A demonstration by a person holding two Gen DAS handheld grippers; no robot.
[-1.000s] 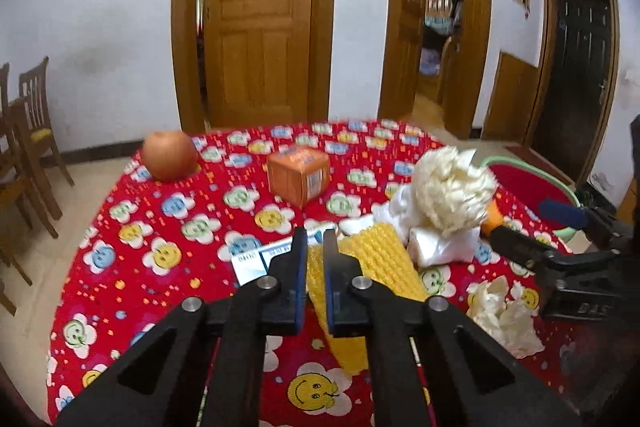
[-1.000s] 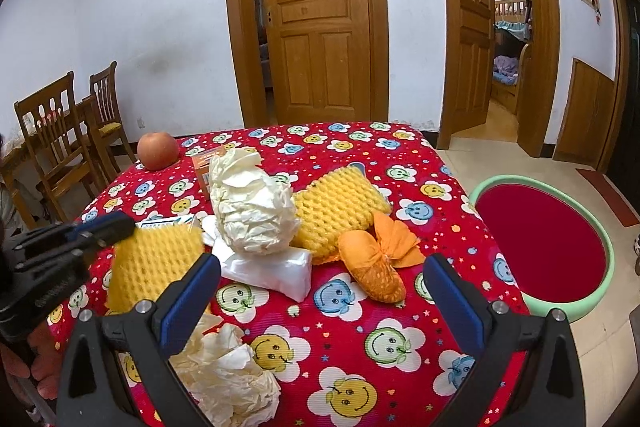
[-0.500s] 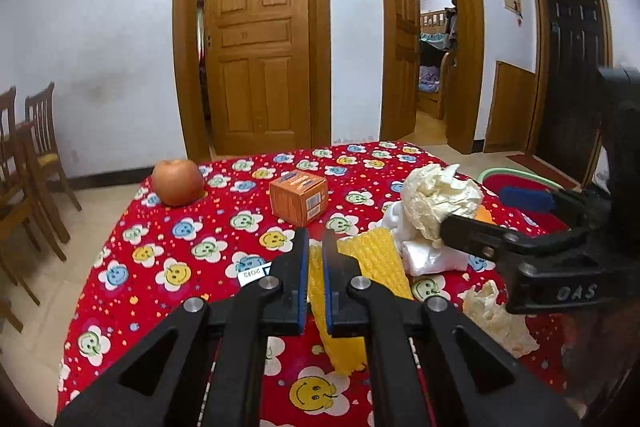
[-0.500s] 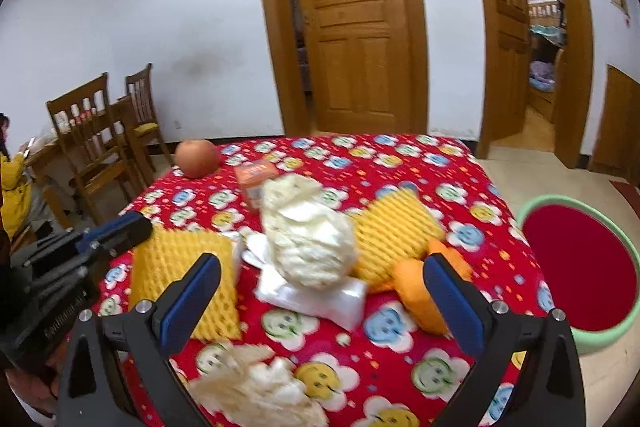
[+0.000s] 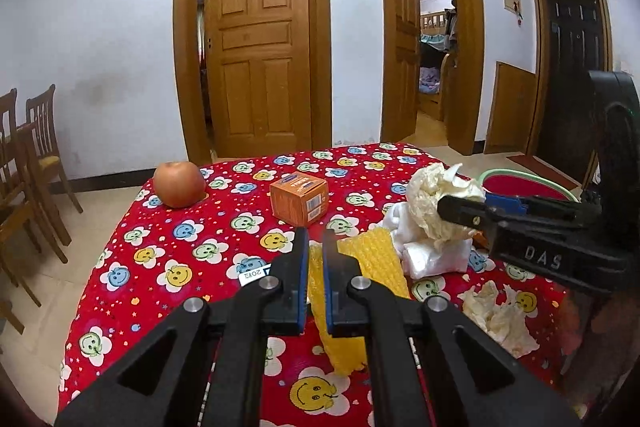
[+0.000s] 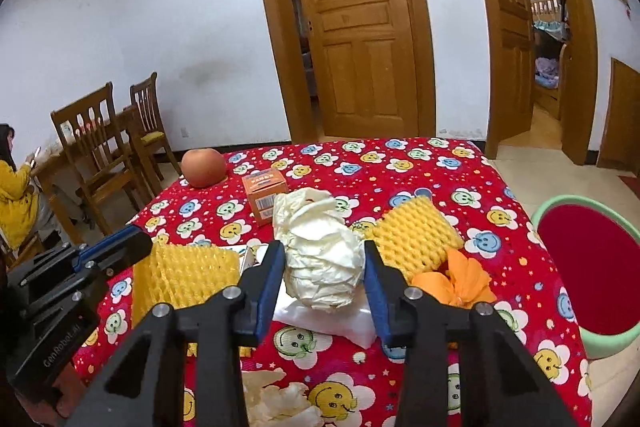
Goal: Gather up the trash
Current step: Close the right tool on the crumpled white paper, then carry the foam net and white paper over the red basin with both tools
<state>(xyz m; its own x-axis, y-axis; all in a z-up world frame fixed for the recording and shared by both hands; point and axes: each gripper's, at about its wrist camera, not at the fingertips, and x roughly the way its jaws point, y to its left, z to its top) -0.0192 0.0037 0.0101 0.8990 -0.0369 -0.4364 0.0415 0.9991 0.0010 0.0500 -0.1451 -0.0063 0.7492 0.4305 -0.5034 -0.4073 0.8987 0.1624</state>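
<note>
A crumpled cream paper ball (image 6: 320, 259) sits on a white tissue pack (image 6: 332, 323) on the red smiley-face tablecloth (image 6: 400, 171). My right gripper (image 6: 323, 247) is closing on the ball, and its blue pads touch both sides. Seen from the left wrist, that gripper (image 5: 460, 207) reaches in from the right onto the ball (image 5: 436, 203). My left gripper (image 5: 315, 239) is shut on a yellow foam net (image 5: 360, 267), pinched at its edge. From the right wrist, this net (image 6: 184, 275) hangs beside the left gripper (image 6: 132, 247).
A second yellow foam net (image 6: 416, 235), an orange wrapper (image 6: 456, 283) and torn tissue (image 5: 496, 315) lie nearby. An orange box (image 5: 298, 199) and an apple (image 5: 179, 184) stand farther back. A green-rimmed red basin (image 6: 580, 267) is right of the table. Chairs (image 6: 104, 139) and a seated person (image 6: 16, 195) are left.
The right gripper's jaws have gone from wide open to closed around the paper ball. The left gripper still holds the foam net and has hardly moved.
</note>
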